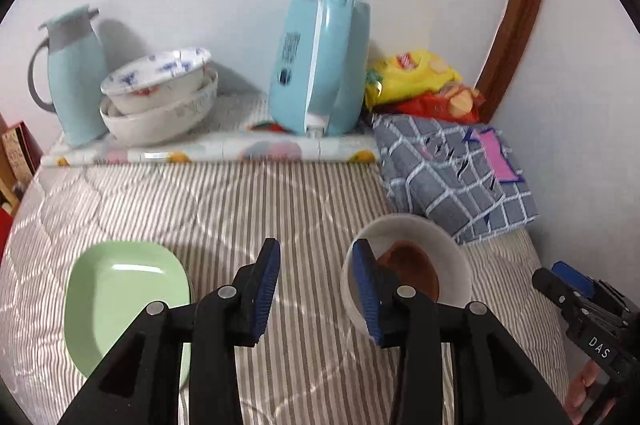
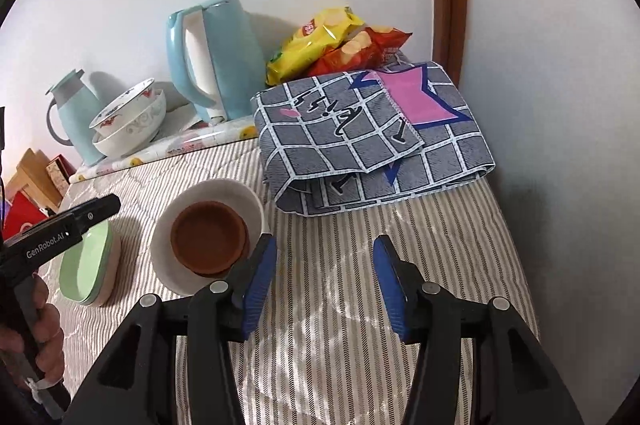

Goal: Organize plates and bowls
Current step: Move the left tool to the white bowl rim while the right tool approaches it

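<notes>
Up close, the left gripper point(image 1: 316, 289) and right gripper point(image 2: 324, 285) both hover with ribbed blue pads parted and empty over a striped quilted cover point(image 1: 224, 201). Just left of the left tongs lies a smooth oval green plate point(image 1: 120, 297); between the two tools sits a round white bowl point(image 2: 208, 229) cradling a brown saucer point(image 2: 210, 239). Farther off, patterned ceramic bowls point(image 1: 160, 97) stack beside a pale-blue kettle point(image 1: 320, 65).

White letters "DAS" stand on the black body of the right gripper point(image 1: 560, 285) at the right edge of the left wrist view. "GenRobot.AI" is printed in white along the left gripper point(image 2: 100, 207) at the left edge of the right wrist view. The kettle's point(image 1: 320, 65) sticker and the chip bags' point(image 2: 320, 37) logos are too blurred to read.
</notes>
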{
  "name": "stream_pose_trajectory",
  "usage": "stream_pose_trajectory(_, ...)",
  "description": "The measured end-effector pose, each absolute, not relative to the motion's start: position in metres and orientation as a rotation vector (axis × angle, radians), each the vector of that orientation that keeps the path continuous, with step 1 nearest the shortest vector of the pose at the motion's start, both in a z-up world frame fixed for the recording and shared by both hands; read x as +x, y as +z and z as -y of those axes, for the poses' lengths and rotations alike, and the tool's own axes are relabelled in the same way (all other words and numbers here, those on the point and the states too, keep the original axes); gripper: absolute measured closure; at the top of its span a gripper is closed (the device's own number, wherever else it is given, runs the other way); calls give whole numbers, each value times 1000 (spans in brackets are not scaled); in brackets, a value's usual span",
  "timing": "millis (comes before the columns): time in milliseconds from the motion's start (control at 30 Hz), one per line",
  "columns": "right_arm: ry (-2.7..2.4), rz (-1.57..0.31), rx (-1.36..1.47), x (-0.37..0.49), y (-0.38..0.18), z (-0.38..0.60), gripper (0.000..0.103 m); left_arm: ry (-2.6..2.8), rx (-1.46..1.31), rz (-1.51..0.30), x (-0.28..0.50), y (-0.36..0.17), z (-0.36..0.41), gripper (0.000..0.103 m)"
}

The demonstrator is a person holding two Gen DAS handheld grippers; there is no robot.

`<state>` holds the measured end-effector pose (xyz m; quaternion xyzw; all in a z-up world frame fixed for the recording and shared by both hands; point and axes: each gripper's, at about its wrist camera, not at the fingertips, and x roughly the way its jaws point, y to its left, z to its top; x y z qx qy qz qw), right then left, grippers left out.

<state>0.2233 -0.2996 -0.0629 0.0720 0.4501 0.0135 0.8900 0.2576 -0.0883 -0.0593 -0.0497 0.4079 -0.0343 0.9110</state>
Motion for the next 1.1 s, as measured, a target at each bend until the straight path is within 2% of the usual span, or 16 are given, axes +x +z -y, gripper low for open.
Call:
stream_pose_trajectory(133, 35, -931, 135, 220, -61, 299, 50, -74, -119, -783, 250, -53, 85, 67)
stream_pose_trajectory(167, 36, -933, 125, 220, -60, 297, 46, -70, -117, -771, 248, -52, 85, 66)
stream_pose_trajectory(267, 13, -940, 74, 219, -58, 292, 37, -67, -105, -754, 244, -49, 86, 52)
stream_pose_trajectory(300, 2, -941, 53, 218, -57, 290, 29, -72, -114, -752, 243, -48, 85, 50)
stream_pose_trajectory(367, -23, -951, 21, 218, -56, 287, 23, -63, -114, -750, 242, -47, 84, 49)
stream_pose_trajectory(600, -17, -904, 61, 209, -48, 289, 21, -62, -77, -757, 238, -43, 87, 47)
stream_pose_trajectory(1100, 28, -969, 147, 230, -59, 285, 21, -76, -128, -857, 259, -60, 79, 47)
